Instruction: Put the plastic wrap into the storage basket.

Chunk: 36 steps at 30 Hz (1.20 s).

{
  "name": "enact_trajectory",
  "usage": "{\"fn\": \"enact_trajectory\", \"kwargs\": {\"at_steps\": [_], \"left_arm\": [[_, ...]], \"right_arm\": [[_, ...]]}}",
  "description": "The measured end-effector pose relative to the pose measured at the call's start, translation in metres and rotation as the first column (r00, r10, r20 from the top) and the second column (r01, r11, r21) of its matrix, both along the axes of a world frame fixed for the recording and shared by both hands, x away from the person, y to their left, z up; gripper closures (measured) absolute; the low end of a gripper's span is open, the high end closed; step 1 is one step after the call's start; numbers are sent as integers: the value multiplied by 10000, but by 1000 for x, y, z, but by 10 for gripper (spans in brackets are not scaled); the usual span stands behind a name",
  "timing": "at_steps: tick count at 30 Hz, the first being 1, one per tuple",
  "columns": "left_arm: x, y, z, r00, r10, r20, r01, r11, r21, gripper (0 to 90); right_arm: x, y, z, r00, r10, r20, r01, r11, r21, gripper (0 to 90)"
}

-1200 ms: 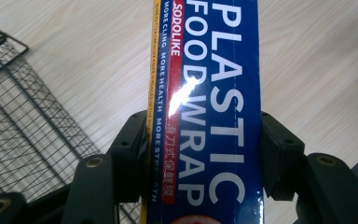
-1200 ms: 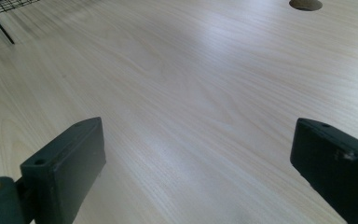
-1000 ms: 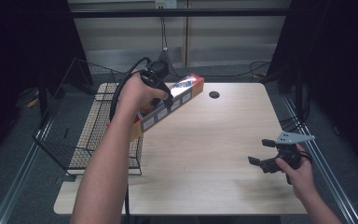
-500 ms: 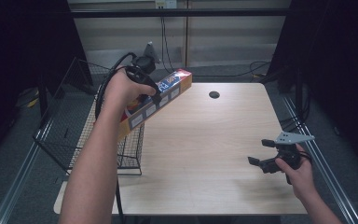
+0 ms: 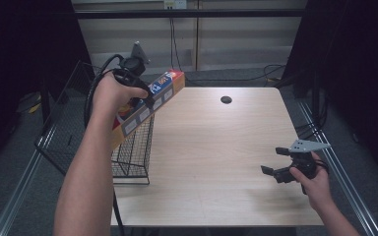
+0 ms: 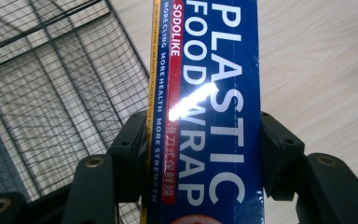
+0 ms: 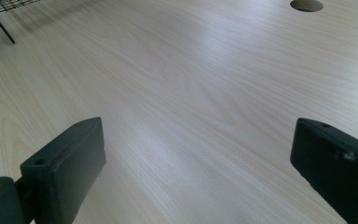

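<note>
A: Since it's a long, thin cardboard carton, how will the plastic wrap box point(image 6: 205, 112) handle?

B: Light and stiff, I'd judge, but glossy and easy to dent. My left gripper point(image 5: 145, 101) has its fingers point(image 6: 279, 154) clamped across the narrow faces near mid-length, which should stop it tipping. It hangs tilted over the wire basket point(image 5: 128, 152) at nine o'clock on the tabletop point(image 5: 216, 147).

A: And your other hand?

B: My right gripper point(image 5: 275, 164) rests at four o'clock, fingers apart, holding nothing.
</note>
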State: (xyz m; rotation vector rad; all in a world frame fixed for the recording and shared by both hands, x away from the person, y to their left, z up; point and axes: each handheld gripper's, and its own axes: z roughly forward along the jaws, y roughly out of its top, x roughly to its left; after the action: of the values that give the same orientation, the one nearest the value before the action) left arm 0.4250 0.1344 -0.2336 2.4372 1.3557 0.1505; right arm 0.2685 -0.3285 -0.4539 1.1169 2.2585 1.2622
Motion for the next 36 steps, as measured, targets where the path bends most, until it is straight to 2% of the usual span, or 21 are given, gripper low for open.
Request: {"fn": "enact_trajectory", "kwargs": {"at_steps": [2,6,8,10,15,16,21,23,27,31,34,36], "left_arm": [[1,6,1,10000,79,28,-79,10000,50,439],[1,19,1,9980,612,137,-613,9981,65,439],[1,22,1,9979,640,124,-641,9979,91,439],[1,31,0,9949,993,150,-993,9951,33,439],[1,42,0,9913,1307,139,-1310,9912,169,439],[1,44,-1,9879,1530,258,-1532,9882,85,439],[0,56,1,9799,1958,371,-1961,9806,51,439],[-1,63,1,9748,2186,452,-2193,9756,116,439],[-1,68,2,9695,2408,456,-2420,9700,220,438],[-2,73,3,9551,2885,680,-2912,9561,337,439],[-3,77,4,9504,3023,729,-3055,9514,385,439],[-3,79,5,9445,3175,840,-3213,9463,351,439]], "right_arm": [[0,0,0,10000,-22,23,22,10000,13,31],[0,0,0,10000,-20,17,20,10000,-24,31],[0,0,0,10000,-19,26,19,10000,-31,31],[0,0,0,10000,-26,38,27,10000,-39,31],[0,1,0,10000,15,8,-15,9999,-137,30],[0,1,-1,10000,8,1,-8,9999,-115,30],[0,2,-1,10000,-19,-19,19,9999,-146,31],[0,1,-1,10000,-5,-16,5,9999,-171,31],[0,1,-1,10000,-2,-9,2,9999,-163,31],[0,1,0,10000,51,-67,-52,9999,-128,31],[0,1,-1,10000,32,-33,-33,9999,-133,30],[1,0,-1,10000,-27,48,27,9999,-168,30]]}}
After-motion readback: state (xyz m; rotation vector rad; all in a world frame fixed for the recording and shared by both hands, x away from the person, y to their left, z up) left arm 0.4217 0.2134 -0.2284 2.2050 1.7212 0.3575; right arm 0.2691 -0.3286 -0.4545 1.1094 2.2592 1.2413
